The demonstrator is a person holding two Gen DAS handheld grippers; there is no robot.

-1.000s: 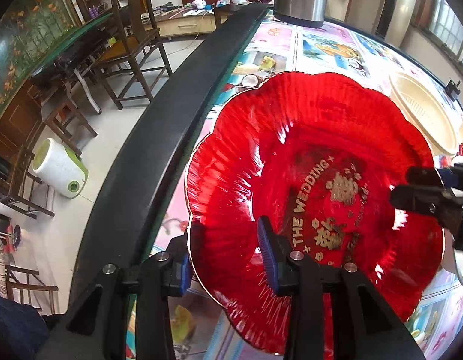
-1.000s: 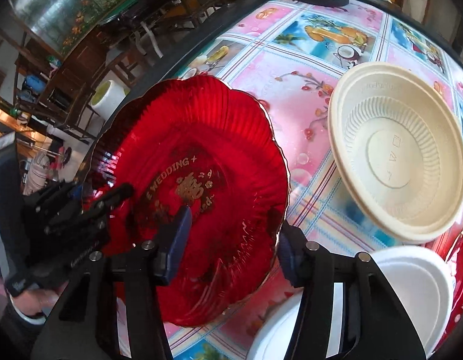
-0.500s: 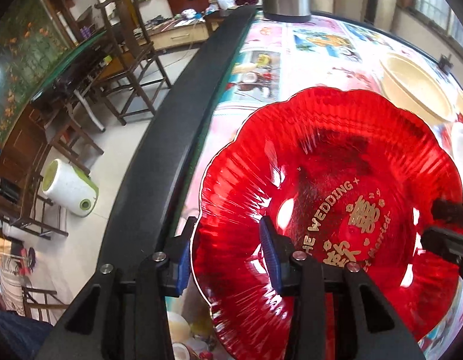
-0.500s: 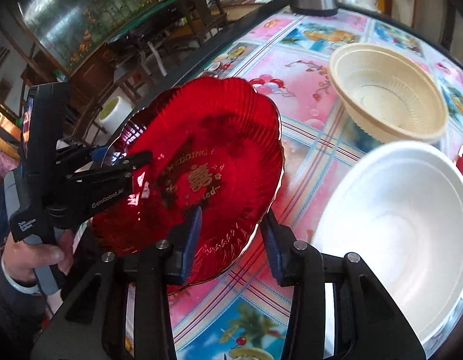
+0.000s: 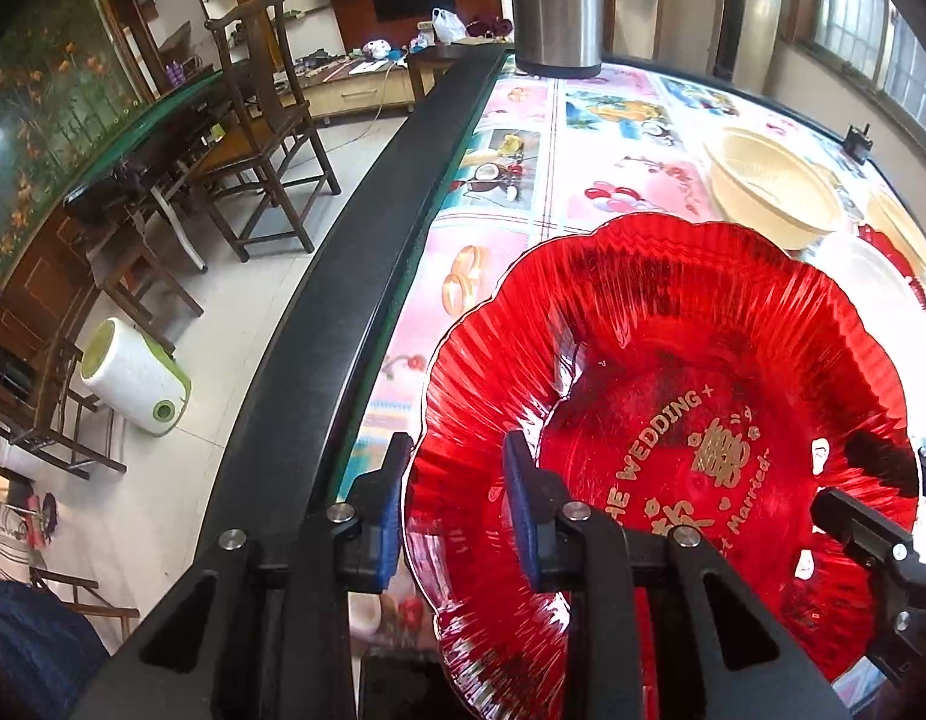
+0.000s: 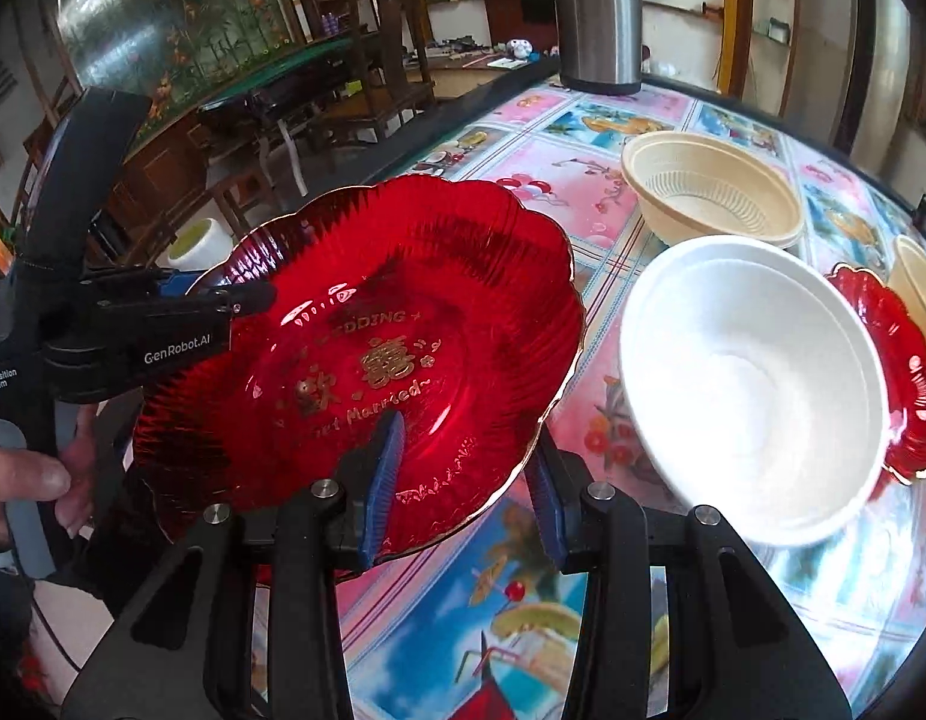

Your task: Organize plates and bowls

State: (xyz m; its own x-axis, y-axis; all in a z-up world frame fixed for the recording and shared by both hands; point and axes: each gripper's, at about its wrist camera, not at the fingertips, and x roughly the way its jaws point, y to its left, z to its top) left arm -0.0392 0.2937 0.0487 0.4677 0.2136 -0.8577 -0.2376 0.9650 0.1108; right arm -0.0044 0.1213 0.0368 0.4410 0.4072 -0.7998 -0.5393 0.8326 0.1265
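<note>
- Right wrist view: your right gripper (image 6: 463, 474) straddles the near rim of the red plate (image 6: 366, 360), one blue pad over the plate's face and the other under the gold edge; both appear to be gripping that rim.
- Your left gripper (image 6: 246, 297) holds the opposite rim at the picture's left, its jaws closing on the edge with the rim between them. The plate hangs tilted in the air between the two grippers, over the table's edge, so neither arm is nearer; each has a side.
- Left wrist view: the same plate fills the frame past the left gripper (image 5: 453, 504), with the right gripper's tip at the far right rim.
- Relation that matters: the second red plate (image 6: 901, 372) lies well to the right, on the floral tablecloth (image 6: 438, 618). If like goes on like, as seems probable, your carry runs rightward.
- Obstacle: the white bowl (image 6: 757, 384) sits between the held plate and that second plate, partly covering it; you likely need to pass over the bowl's rim.
- Beyond it stand a ribbed cream bowl (image 6: 712, 195), another cream bowl (image 6: 919, 282) at the right margin, and a steel flask (image 6: 598, 12) at the far table edge.
</note>
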